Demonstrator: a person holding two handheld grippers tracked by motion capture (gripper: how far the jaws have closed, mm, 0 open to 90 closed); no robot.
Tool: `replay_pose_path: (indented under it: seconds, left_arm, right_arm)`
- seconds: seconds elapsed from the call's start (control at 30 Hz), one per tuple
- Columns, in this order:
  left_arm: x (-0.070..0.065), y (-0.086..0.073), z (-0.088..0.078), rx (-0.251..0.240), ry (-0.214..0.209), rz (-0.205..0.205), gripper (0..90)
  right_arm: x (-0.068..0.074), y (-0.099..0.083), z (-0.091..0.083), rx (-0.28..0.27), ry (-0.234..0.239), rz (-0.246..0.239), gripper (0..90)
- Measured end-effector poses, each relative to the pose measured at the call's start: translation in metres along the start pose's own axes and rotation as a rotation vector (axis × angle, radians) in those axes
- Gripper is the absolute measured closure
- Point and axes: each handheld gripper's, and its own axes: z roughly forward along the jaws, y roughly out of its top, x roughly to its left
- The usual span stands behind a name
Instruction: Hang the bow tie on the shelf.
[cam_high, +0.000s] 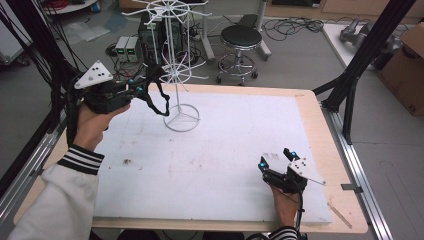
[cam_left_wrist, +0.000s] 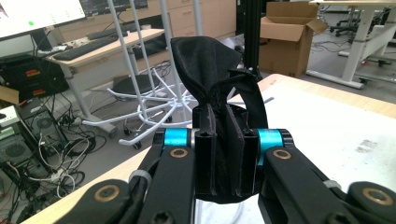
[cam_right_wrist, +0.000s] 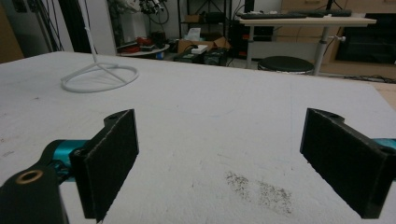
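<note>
A black fabric piece with a strap (cam_high: 156, 94) hangs from my left gripper (cam_high: 141, 89), held up near the lower arms of the white wire rack (cam_high: 172, 60) at the table's back left. In the left gripper view the jaws are shut on the bunched black fabric (cam_left_wrist: 210, 79), with the rack's white arms (cam_left_wrist: 154, 105) just behind it. My right gripper (cam_high: 276, 159) rests low at the front right of the table, jaws wide apart. Its pads (cam_right_wrist: 112, 156) frame bare white surface, and the rack's ring base (cam_right_wrist: 99, 75) lies far off.
A white foam sheet (cam_high: 220, 150) covers the wooden table (cam_high: 327, 150). The rack's round base (cam_high: 181, 118) sits on it at the back left. A black stool (cam_high: 240, 42), cables and boxes stand on the floor beyond. Black frame posts (cam_high: 360, 65) rise at the right.
</note>
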Motion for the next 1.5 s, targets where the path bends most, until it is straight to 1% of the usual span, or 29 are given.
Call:
replay_pose_path:
  seconds: [0.17,0.27,0.37,0.5,0.6,0.67,0.77,0.87,0.93,1.0,1.03,1.2,1.4,1.5]
  left_arm:
    - [0.006,-0.002,0.012,0.021,0.01,0.0,82.0]
    - [0.01,-0.003,0.018,0.028,0.009,-0.009,82.0]
    - [0.013,-0.004,0.024,0.038,0.011,-0.004,81.9]
    - [0.017,-0.007,0.033,0.045,0.027,-0.006,82.0]
    - [0.019,-0.01,0.038,0.074,0.035,0.012,81.9]
    - [0.02,-0.012,0.041,0.08,0.033,0.011,81.9]
    - [0.022,-0.014,0.043,0.082,0.032,0.006,81.9]
    - [0.022,-0.015,0.045,0.1,0.033,0.015,81.9]
    - [0.022,-0.017,0.045,0.1,0.037,0.012,81.9]
    - [0.022,-0.02,0.046,0.098,0.035,0.005,81.9]
    - [0.022,-0.024,0.046,0.107,0.039,0.003,81.9]
    - [0.023,-0.031,0.046,0.123,0.038,-0.005,81.8]
    - [0.023,-0.032,0.046,0.13,0.041,-0.008,81.4]
    - [0.023,-0.032,0.046,0.164,0.059,-0.012,80.0]
  right_arm:
    - [0.0,0.0,0.0,0.001,0.0,0.002,10.5]
    - [0.0,0.0,0.0,0.001,-0.001,0.004,10.4]
    - [0.0,0.0,0.0,0.002,0.0,0.01,10.5]
    - [0.0,0.0,0.0,-0.002,0.002,0.005,10.5]
    - [0.0,0.0,0.0,-0.002,-0.001,0.005,10.5]
    - [-0.001,0.0,-0.001,-0.002,0.0,0.007,10.4]
    - [-0.001,0.0,0.0,-0.002,-0.001,0.008,10.5]
    - [0.0,0.0,-0.001,-0.002,0.0,0.01,10.5]
    - [-0.001,0.0,0.0,-0.002,-0.001,0.008,10.4]
    - [-0.001,0.0,0.0,-0.002,-0.001,0.007,10.5]
    - [-0.001,0.0,-0.001,-0.001,-0.001,0.007,10.4]
    - [-0.001,0.0,0.0,-0.002,0.0,0.005,10.5]
    - [-0.001,0.0,0.0,-0.002,-0.001,0.004,10.5]
    - [-0.001,0.0,0.0,-0.002,-0.001,0.005,10.5]
